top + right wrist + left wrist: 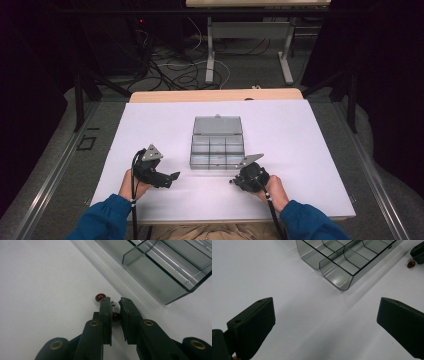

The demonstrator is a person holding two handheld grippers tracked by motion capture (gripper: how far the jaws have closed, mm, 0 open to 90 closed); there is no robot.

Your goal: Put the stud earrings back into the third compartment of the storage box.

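A clear grey compartment box (216, 163) stands mid-table with its lid laid open behind it. My right gripper (234, 181) rests at the box's front right corner, tips on the white sheet. In the right gripper view its jaws (115, 301) stand almost together, pressing on a small red bead with a glassy, metallic tip (115, 316). A second red bead (100, 297) lies just left of the left fingertip. My left gripper (173, 176) hovers left of the box, open wide with nothing between its fingers (257, 317); the box's corner (337, 277) lies ahead of it.
A white sheet (300, 150) covers the wooden table. The box's compartments look empty. In the left gripper view the other gripper (418, 251) and a red bead (411, 264) sit at the top right. Table legs and cables lie on the floor beyond.
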